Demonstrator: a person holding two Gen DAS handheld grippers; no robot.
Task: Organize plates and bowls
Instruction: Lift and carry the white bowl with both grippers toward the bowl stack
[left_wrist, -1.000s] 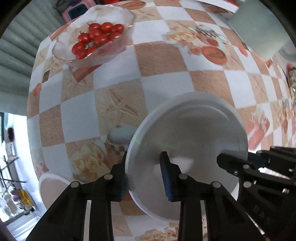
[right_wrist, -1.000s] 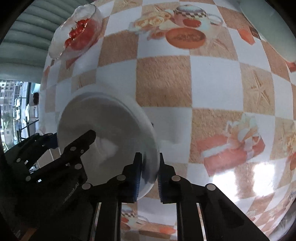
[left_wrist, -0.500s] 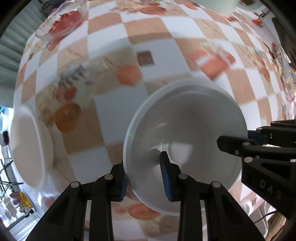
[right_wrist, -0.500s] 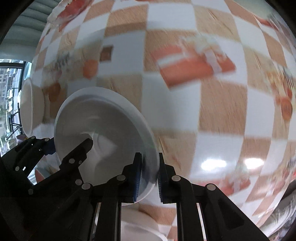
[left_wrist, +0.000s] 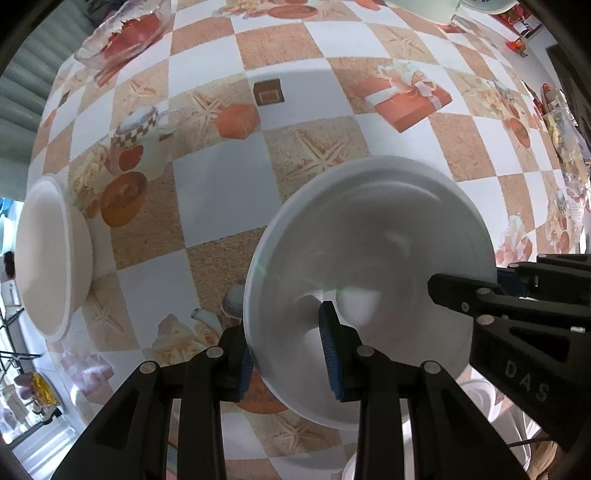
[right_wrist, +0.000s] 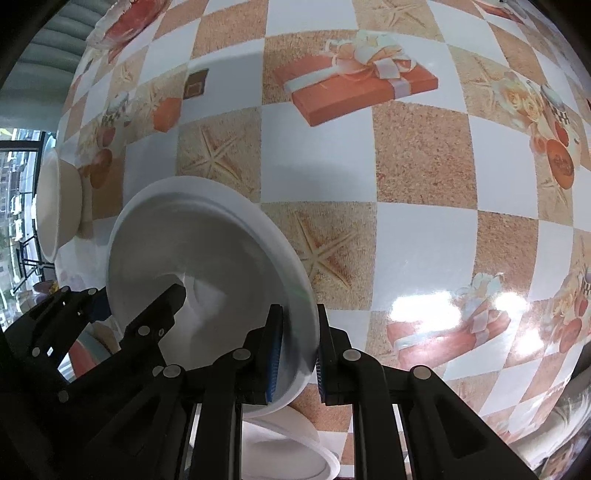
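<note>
The left gripper (left_wrist: 288, 347) clamps the near-left rim of a white plate (left_wrist: 369, 258), one pad under the edge and one inside the well. The right gripper (right_wrist: 297, 347) pinches the opposite rim of the same plate, its jaws drawn almost together on the thin edge. The plate hangs above the checkered tablecloth (left_wrist: 221, 192), lower centre in the left wrist view and lower left in the right wrist view.

The step in hand looks like carrying the plate between both hands toward a stack. More white dishes (right_wrist: 288, 454) show just under the plate at the bottom edge of the right wrist view. They are partly hidden, so whether they are plates or bowls is hard to say. The next move probably calls for centring the plate over them, lowering it level, then letting both rims go together.

A white bowl (left_wrist: 48, 254) sits at the left edge, well apart. A glass bowl of tomatoes (left_wrist: 122, 33) is in the upper left corner. Neither blocks the way.
</note>
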